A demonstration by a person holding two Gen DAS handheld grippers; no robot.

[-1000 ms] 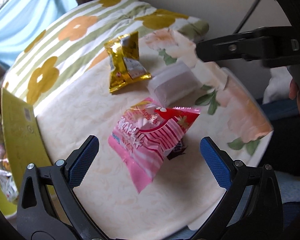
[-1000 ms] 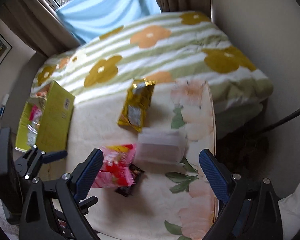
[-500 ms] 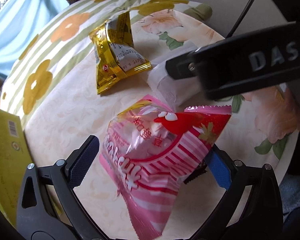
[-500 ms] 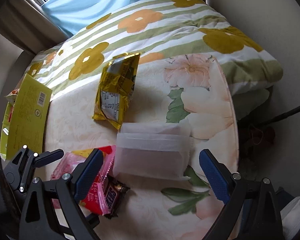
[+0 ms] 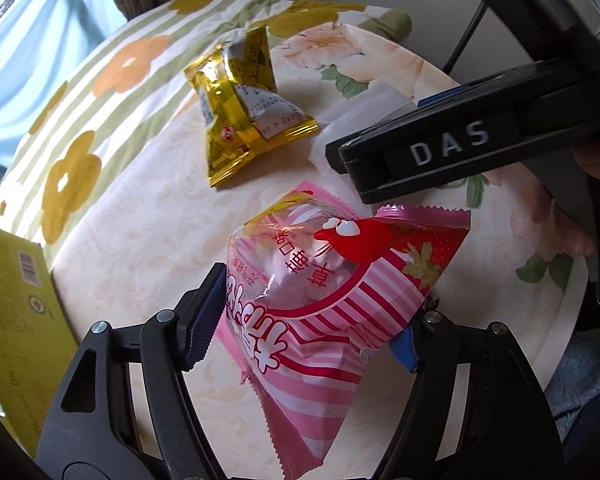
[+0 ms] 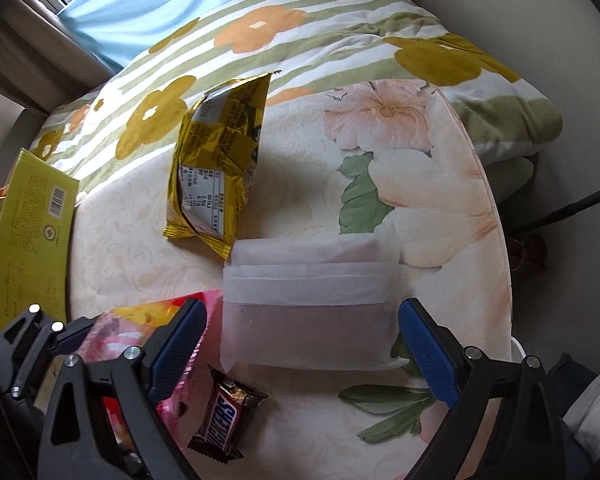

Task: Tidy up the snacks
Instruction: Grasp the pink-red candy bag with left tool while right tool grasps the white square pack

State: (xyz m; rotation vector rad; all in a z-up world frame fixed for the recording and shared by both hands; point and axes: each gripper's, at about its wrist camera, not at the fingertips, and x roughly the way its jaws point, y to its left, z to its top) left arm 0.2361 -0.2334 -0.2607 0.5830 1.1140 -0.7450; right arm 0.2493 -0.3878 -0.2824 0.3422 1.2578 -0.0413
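Observation:
A pink striped snack bag [image 5: 320,280] lies on the round table between the fingers of my left gripper [image 5: 306,328]. Its jaws are closing, and both pads meet the sides of the bag. The right pad [image 5: 404,346] is half hidden under a corner of the bag. My right gripper [image 6: 302,348] stands open astride a white translucent packet [image 6: 308,312], with its pads just clear of the packet's ends. In the left wrist view, one right finger [image 5: 440,148] crosses above the pink bag. The left gripper [image 6: 40,344] shows at the lower left of the right wrist view.
A gold snack packet [image 6: 220,168] lies further back on the floral tablecloth [image 6: 440,208]. A small Snickers bar [image 6: 224,420] rests near the front beside the pink bag. A yellow-green box [image 6: 28,240] holding snacks stands at the left edge. A flowered quilt [image 6: 300,40] lies beyond the table.
Both grippers have come down toward the table. The left jaws have narrowed onto the pink bag. The white packet now sits between the right fingers, which stay wide.

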